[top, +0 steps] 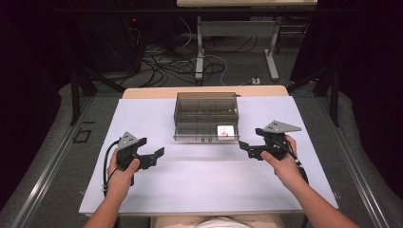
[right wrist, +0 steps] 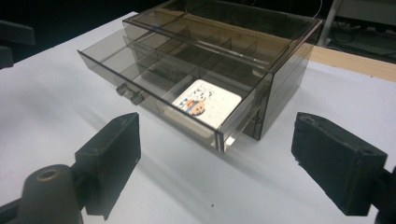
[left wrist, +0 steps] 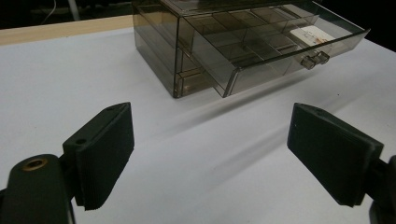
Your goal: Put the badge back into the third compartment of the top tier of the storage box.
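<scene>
Ahead of both open claws (right wrist: 215,163), the drawer (right wrist: 154,88).

Drawer box (top: 206,114): smoky clear plastic, glossy. Table (top: 142,190): matt white. Card (right wrist: 207,102): paper.

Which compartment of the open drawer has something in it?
The front compartment at the drawer's right end, nearest the right hand-held gripper: a white printed card lies flat in it. The other compartments look empty.

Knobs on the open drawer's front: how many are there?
2. Both sit side by side at the middle of the drawer front: one knob and the other knob right beside it. None seems hidden.
</scene>
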`<state>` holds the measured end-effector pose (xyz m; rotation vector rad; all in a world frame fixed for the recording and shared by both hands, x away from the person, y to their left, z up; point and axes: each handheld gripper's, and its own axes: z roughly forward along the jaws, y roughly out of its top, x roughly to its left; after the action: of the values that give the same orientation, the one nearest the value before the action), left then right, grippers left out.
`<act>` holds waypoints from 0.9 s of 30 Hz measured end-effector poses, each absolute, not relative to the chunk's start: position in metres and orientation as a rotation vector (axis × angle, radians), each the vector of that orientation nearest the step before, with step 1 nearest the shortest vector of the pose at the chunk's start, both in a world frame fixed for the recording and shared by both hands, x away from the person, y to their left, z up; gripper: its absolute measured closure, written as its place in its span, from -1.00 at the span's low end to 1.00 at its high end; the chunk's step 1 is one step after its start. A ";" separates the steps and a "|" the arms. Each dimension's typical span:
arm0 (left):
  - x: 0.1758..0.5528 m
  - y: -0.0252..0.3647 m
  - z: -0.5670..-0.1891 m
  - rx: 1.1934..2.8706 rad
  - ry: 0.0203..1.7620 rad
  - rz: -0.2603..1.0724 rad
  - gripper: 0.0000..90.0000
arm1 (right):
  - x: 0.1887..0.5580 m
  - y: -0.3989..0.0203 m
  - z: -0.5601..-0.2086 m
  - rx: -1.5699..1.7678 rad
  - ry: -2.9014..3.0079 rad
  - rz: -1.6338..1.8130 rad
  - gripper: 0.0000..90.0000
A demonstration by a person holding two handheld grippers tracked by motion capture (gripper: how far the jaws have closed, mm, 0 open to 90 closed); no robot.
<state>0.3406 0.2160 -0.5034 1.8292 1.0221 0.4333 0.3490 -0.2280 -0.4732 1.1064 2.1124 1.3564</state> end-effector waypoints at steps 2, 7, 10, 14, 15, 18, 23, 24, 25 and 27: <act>0.340 0.216 -0.503 1.821 1.026 0.436 -0.66 | 0.345 -0.230 -0.475 1.100 2.105 1.361 -0.65; 0.339 0.216 -0.503 1.817 1.026 0.435 -0.66 | 0.339 -0.237 -0.482 1.114 2.103 1.361 -0.65; 0.339 0.217 -0.503 1.825 1.026 0.439 -0.66 | 0.338 -0.241 -0.486 1.123 2.095 1.356 -0.65; 0.339 0.217 -0.503 1.810 1.032 0.433 -0.66 | 0.336 -0.247 -0.494 1.163 2.071 1.360 -0.65; 0.339 0.217 -0.503 1.810 1.032 0.433 -0.66 | 0.336 -0.249 -0.495 1.161 2.070 1.358 -0.65; 0.339 0.218 -0.503 1.813 1.030 0.441 -0.66 | 0.335 -0.252 -0.500 1.181 2.055 1.355 -0.65; 0.339 0.219 -0.503 1.816 1.025 0.443 -0.66 | 0.338 -0.257 -0.504 1.182 2.047 1.355 -0.65; 0.339 0.218 -0.503 1.814 1.028 0.441 -0.66 | 0.337 -0.258 -0.505 1.198 2.048 1.355 -0.65; 0.339 0.219 -0.503 1.815 1.028 0.443 -0.66 | 0.338 -0.259 -0.506 1.190 2.043 1.362 -0.65; 0.339 0.219 -0.504 1.815 1.033 0.439 -0.66 | 0.338 -0.261 -0.508 1.203 2.036 1.362 -0.65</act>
<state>0.3387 0.2186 -0.5037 1.8148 1.0331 0.4390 0.3384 -0.2611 -0.5083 1.2033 2.0364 1.3615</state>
